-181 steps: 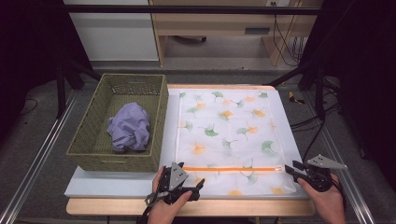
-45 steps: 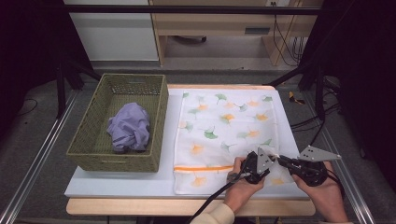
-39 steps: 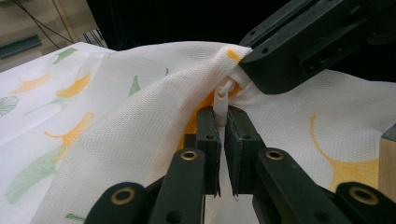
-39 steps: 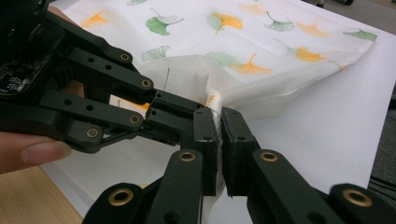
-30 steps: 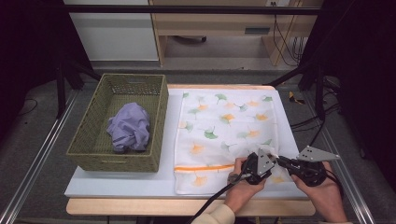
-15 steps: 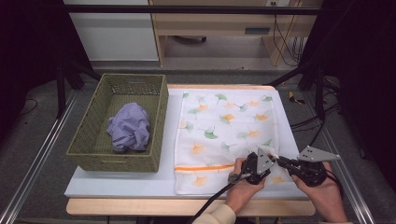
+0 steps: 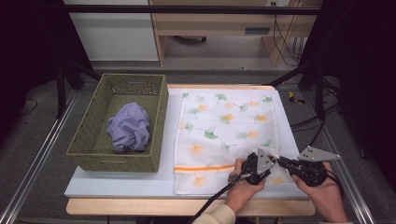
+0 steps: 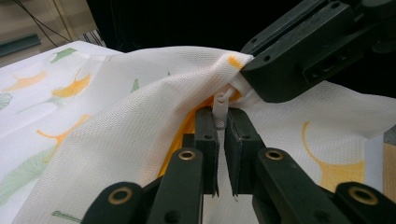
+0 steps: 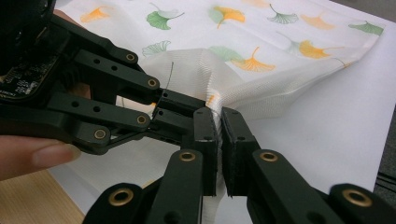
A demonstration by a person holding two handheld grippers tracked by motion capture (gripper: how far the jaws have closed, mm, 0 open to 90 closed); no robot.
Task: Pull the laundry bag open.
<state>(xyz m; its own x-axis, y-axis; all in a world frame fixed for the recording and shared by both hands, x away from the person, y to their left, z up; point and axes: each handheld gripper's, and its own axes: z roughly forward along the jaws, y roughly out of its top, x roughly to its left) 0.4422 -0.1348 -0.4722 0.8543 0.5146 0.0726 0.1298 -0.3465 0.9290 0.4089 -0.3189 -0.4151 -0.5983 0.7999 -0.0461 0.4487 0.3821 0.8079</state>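
The flat white mesh laundry bag [image 7: 224,126] carries a scattered print of ginkgo leaves in orange, green and grey-green, and a bright orange zipper band [image 7: 203,167] runs across it near its front edge. In the left gripper view the small white plastic zipper pull [image 8: 221,103] stands against that orange. The woven wicker basket [image 7: 88,140] is olive green, and the crumpled cloth [image 7: 129,128] inside it is pale lilac. The left tongs [image 7: 271,161] and the right tongs [image 7: 281,161] are matt black, with brass-coloured rivets showing in the gripper views. The desk [image 7: 116,183] has a pale grey-white top with a light wood edge.
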